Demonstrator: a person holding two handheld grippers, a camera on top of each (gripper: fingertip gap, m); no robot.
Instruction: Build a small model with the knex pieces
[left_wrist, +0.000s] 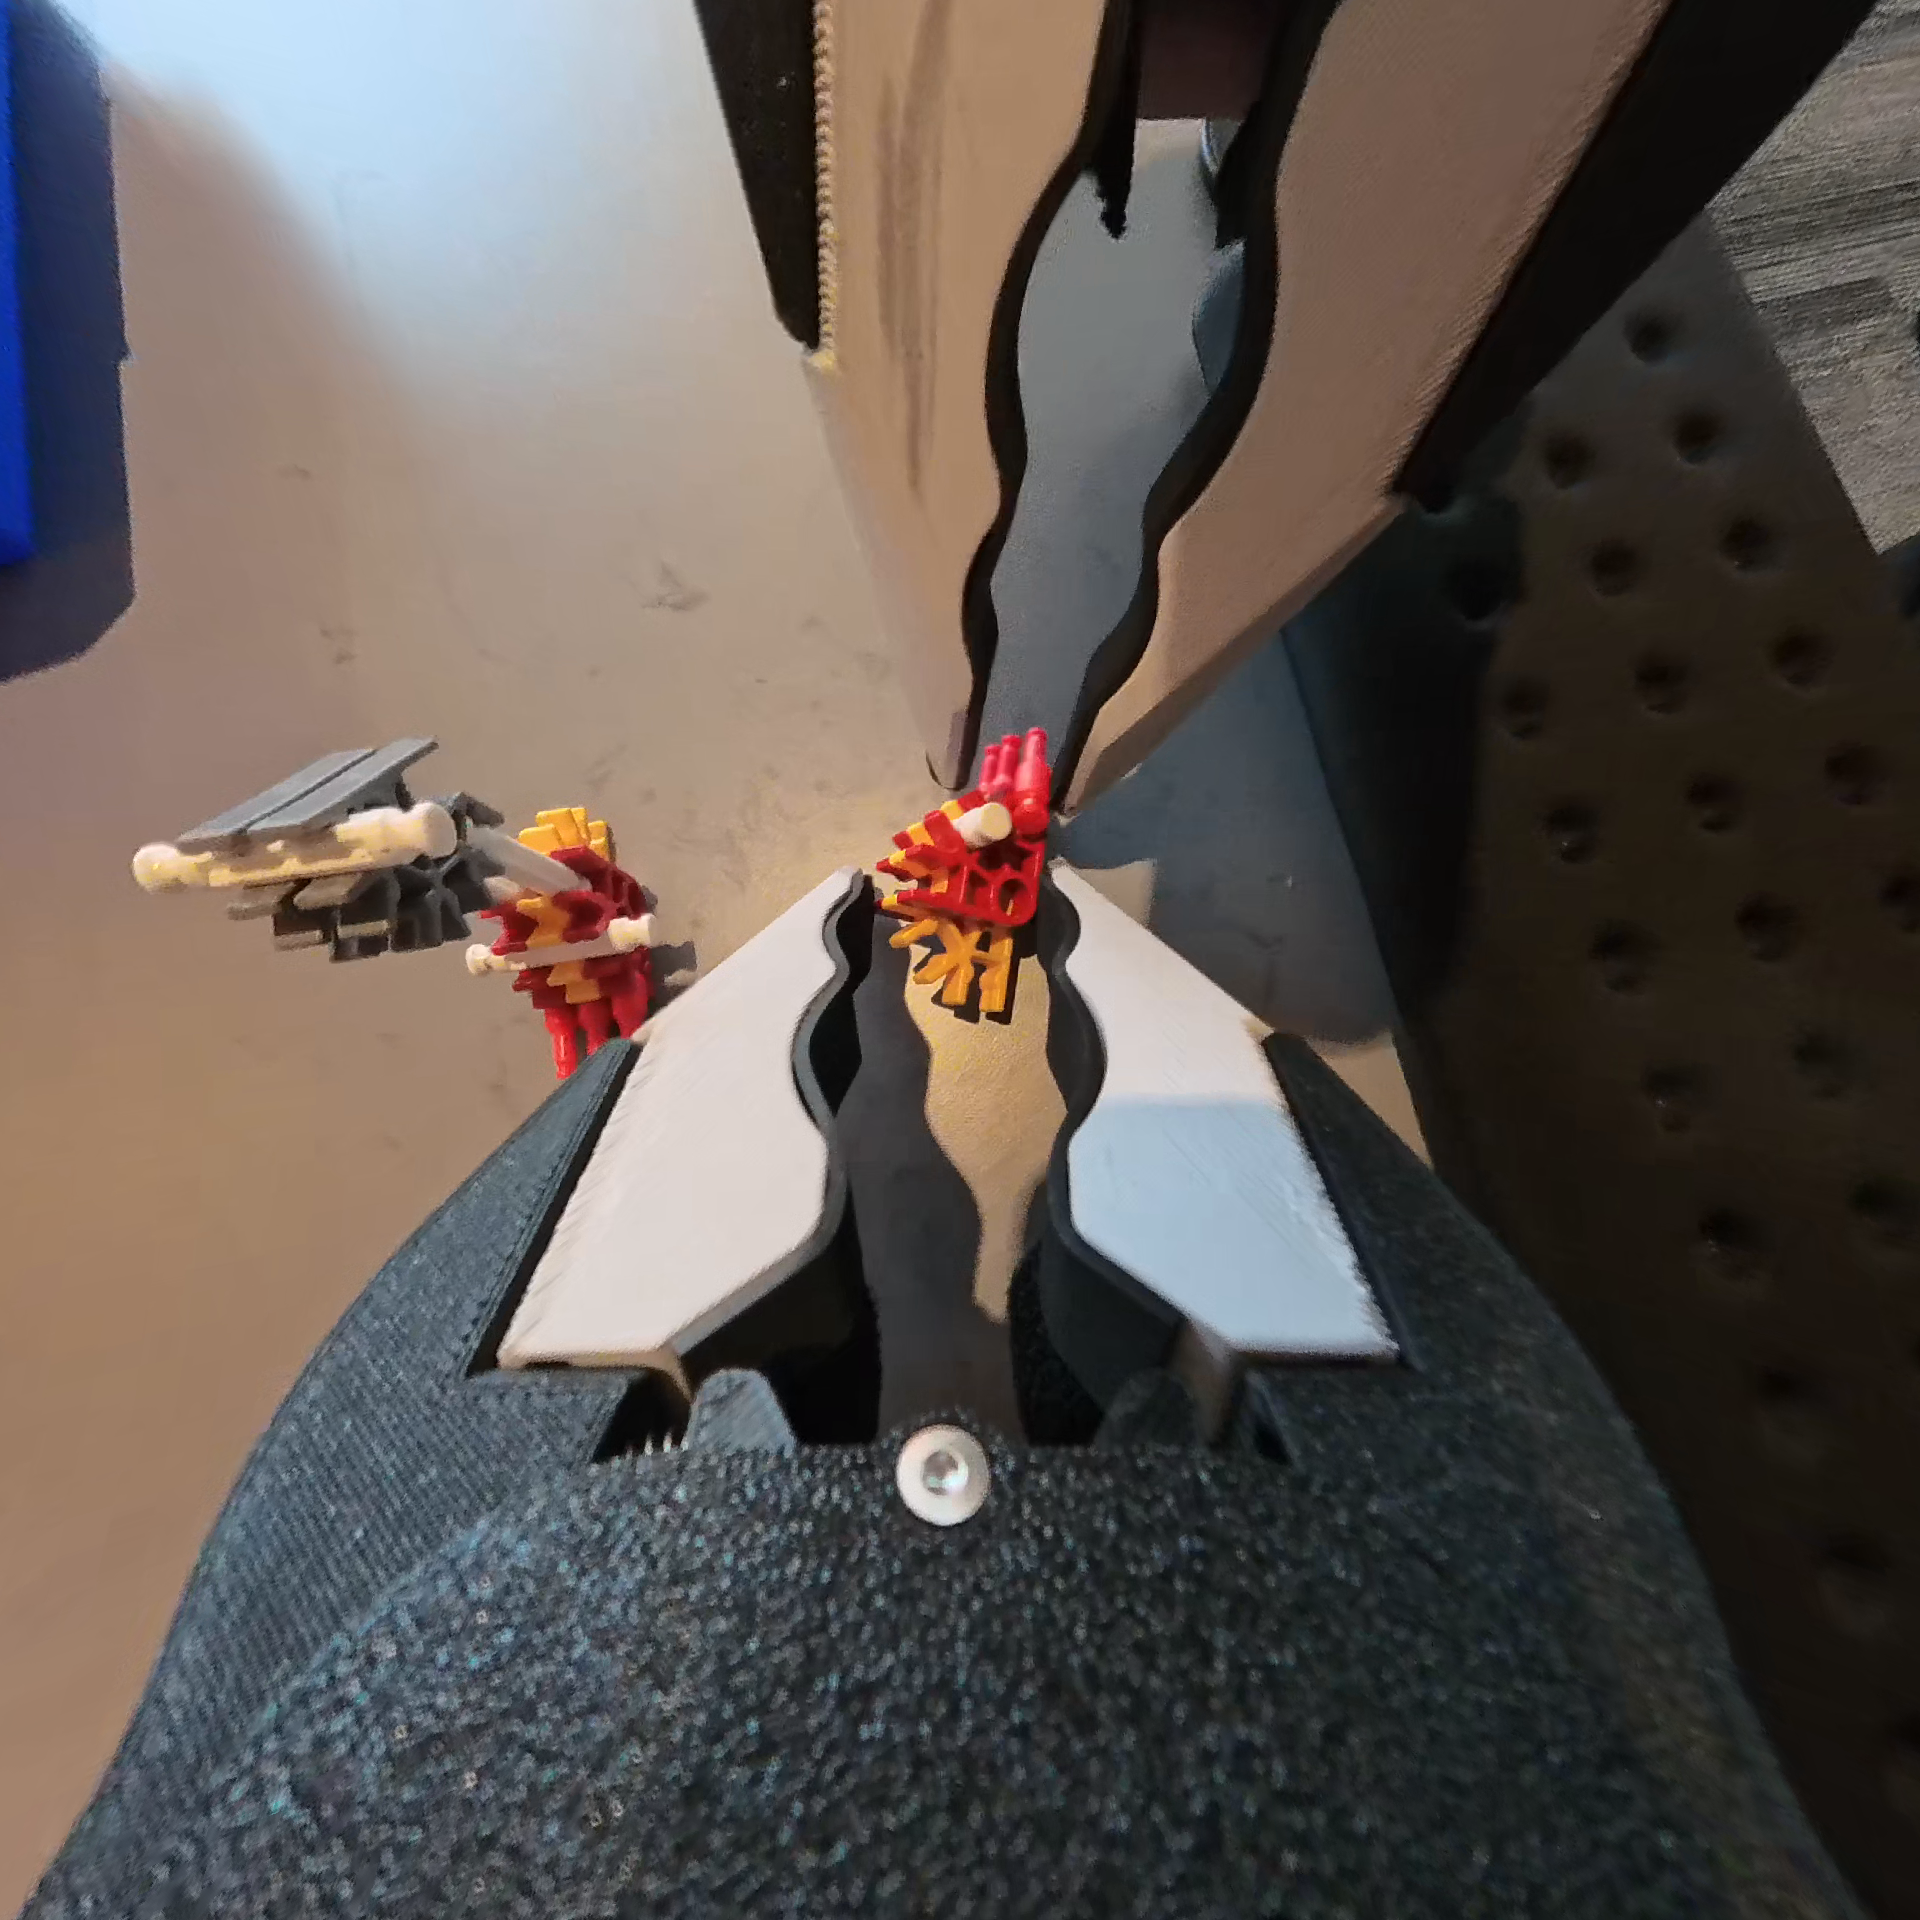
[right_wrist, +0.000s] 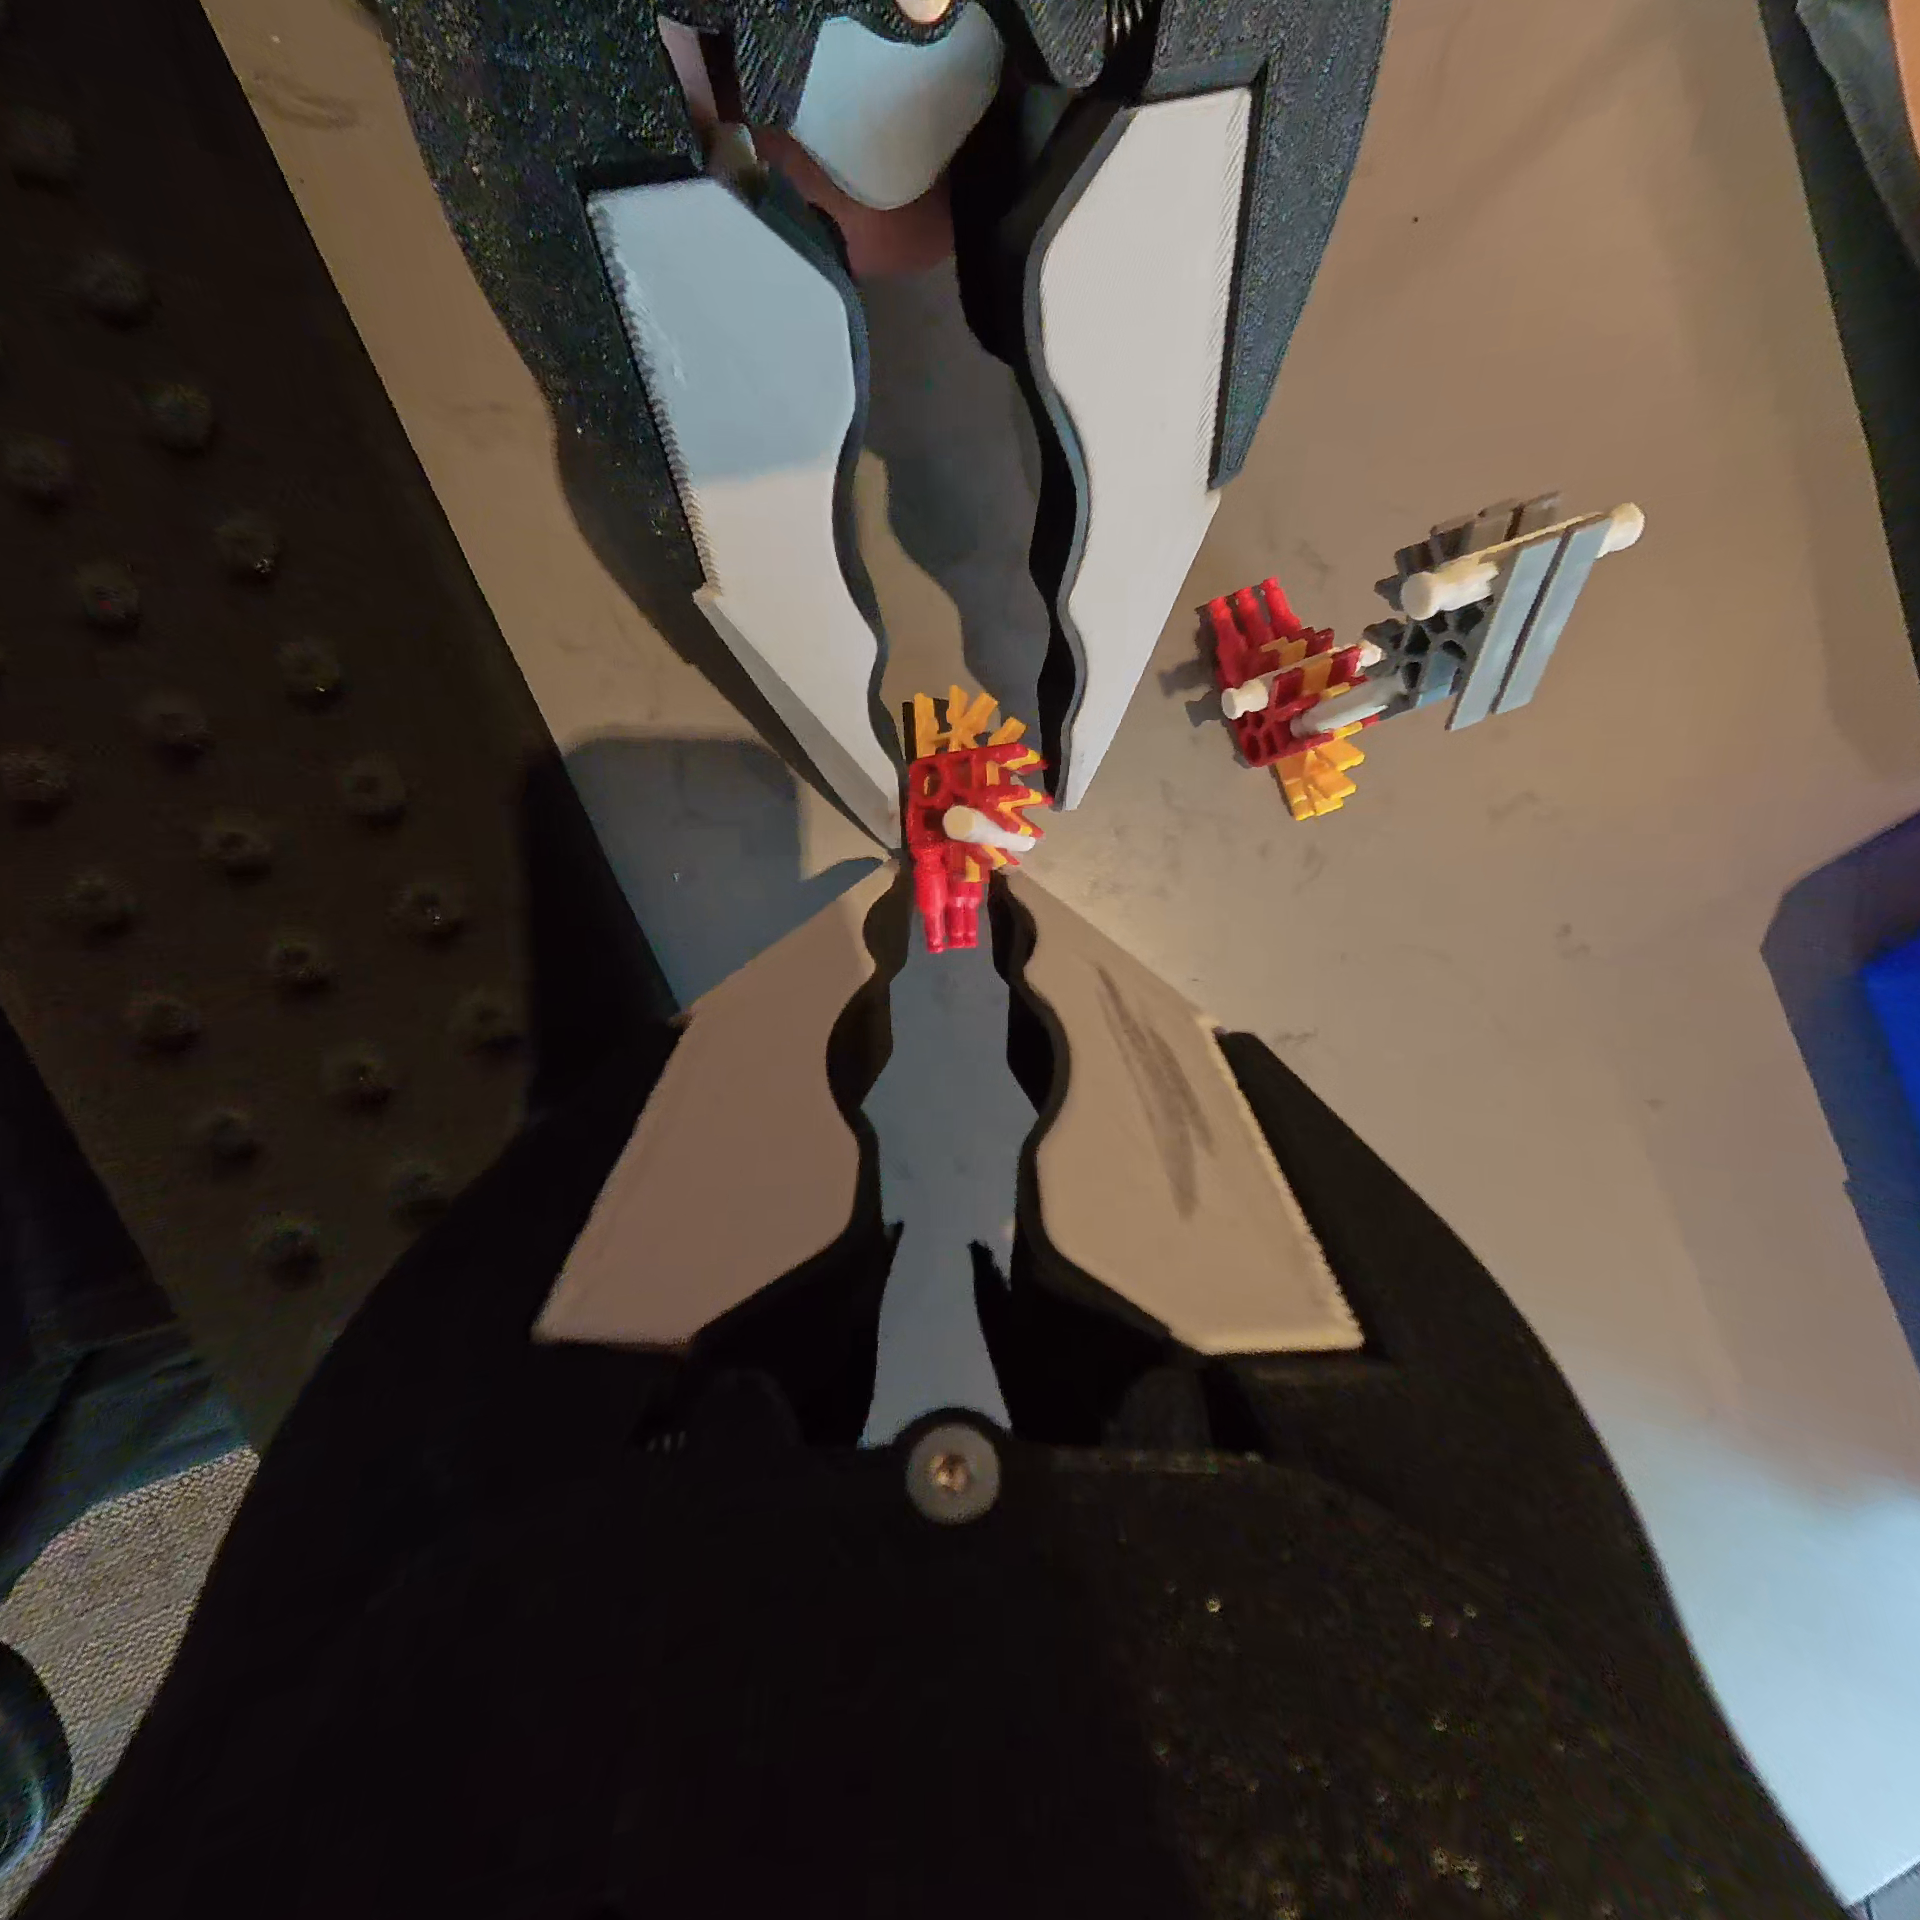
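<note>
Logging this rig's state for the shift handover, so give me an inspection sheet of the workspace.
Surface: beige tabletop, scuffed and marked.
Job's things: small red-and-orange connector cluster with a white rod, gripped at opposite ends by both tongs.
Clutter: second red, orange and grey assembly with white rods lying apart on the table; blue object at the edge.
Grippers: left tongs shut on the cluster's orange end; right tongs shut on its red end.
Cables: nothing seen.
Surroundings: black perforated panel beside the table.
</note>
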